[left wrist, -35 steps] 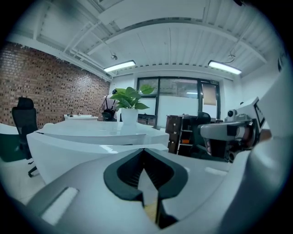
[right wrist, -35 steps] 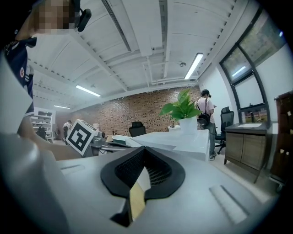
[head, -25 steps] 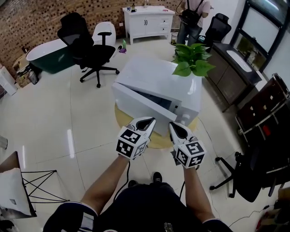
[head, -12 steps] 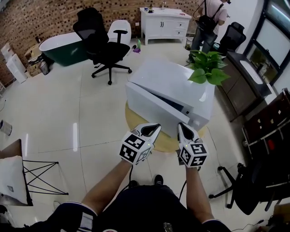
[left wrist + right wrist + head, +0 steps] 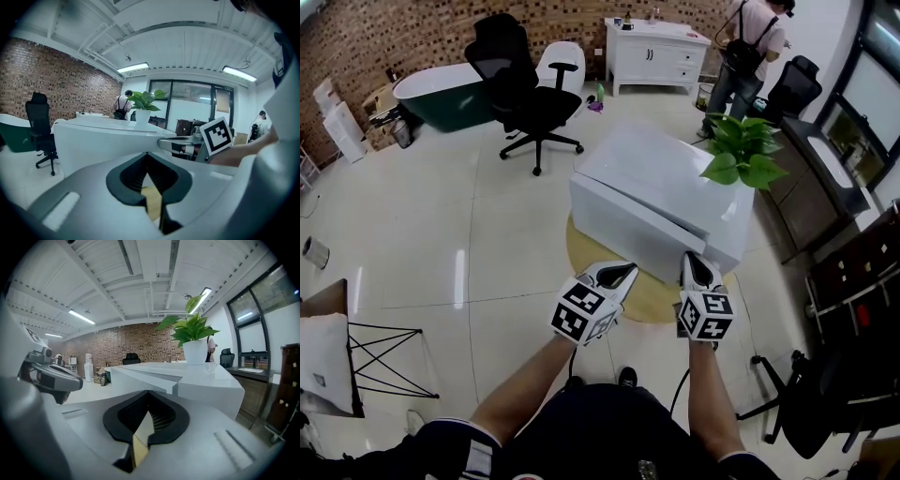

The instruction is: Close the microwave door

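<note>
A white microwave (image 5: 670,187) stands on a low round wooden table (image 5: 581,267), with a potted plant (image 5: 742,159) on its top. Its door (image 5: 628,232) lies nearly flat against the front, a narrow gap left at the right end. My left gripper (image 5: 622,270) is shut and empty, its tip close to the door's lower edge. My right gripper (image 5: 693,259) is shut and empty too, its tip at the door's right end. In the left gripper view the microwave (image 5: 98,143) fills the middle; in the right gripper view the door edge (image 5: 150,376) still stands slightly out.
A black office chair (image 5: 525,98) and a dark green bathtub (image 5: 441,89) are behind the microwave at left. A white cabinet (image 5: 661,56) and a person with a backpack (image 5: 750,47) are at the back. Another black chair (image 5: 806,394) is at right, a wire rack (image 5: 375,361) at left.
The microwave door has swung from clearly open to almost shut. Both grippers have followed it forward, staying shut.
</note>
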### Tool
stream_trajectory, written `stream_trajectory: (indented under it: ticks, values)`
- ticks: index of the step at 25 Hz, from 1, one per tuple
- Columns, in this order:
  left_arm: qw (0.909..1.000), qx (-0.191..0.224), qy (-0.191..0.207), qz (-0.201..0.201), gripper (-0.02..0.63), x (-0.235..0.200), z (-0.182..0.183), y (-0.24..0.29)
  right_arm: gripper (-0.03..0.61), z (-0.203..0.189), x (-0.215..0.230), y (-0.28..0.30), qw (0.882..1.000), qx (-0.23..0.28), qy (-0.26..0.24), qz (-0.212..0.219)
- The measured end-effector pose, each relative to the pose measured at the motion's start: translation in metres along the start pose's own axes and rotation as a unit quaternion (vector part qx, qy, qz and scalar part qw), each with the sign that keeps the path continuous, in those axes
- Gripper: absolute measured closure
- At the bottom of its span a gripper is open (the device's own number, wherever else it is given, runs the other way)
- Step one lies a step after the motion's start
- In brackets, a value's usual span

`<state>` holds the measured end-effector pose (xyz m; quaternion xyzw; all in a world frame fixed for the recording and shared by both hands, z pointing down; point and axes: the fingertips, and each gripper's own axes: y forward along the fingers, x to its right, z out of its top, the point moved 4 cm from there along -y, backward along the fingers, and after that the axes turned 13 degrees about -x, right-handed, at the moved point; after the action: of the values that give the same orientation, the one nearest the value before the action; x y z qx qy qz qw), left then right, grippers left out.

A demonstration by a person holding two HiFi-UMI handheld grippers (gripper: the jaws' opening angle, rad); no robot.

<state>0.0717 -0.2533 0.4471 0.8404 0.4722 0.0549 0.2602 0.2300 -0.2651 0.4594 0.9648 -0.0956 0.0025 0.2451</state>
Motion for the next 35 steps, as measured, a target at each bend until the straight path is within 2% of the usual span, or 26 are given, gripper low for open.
stream_trajectory:
  ticks: [6, 15, 20, 23, 31, 35]
  values:
    - [1.0, 0.0, -0.001, 0.001, 0.601, -0.004, 0.002, 0.002, 0.577, 0.003, 0.004, 0.003, 1.0, -0.004, -0.017, -0.024]
    - [1.0, -0.006, -0.004, -0.002, 0.601, -0.006, 0.0, 0.007, 0.578, 0.005, 0.005, 0.005, 0.999, -0.006, -0.03, -0.024]
    - [0.9999, -0.004, -0.007, 0.009, 0.601, -0.01, -0.001, -0.001, 0.578, 0.01, 0.018, 0.016, 0.999, -0.004, 0.014, -0.041]
    - [0.9997, -0.001, -0.01, 0.024, 0.601, -0.017, -0.002, -0.011, 0.578, 0.01, 0.019, 0.018, 0.999, 0.001, 0.017, -0.047]
    - [0.9994, 0.005, -0.016, 0.031, 0.601, -0.017, -0.007, -0.023, 0.577, 0.011, 0.014, 0.013, 0.999, 0.005, 0.018, -0.037]
    - [0.9995, 0.012, -0.01, 0.026, 0.601, -0.011, -0.001, -0.026, 0.577, 0.015, 0.002, -0.002, 1.0, 0.026, 0.013, -0.005]
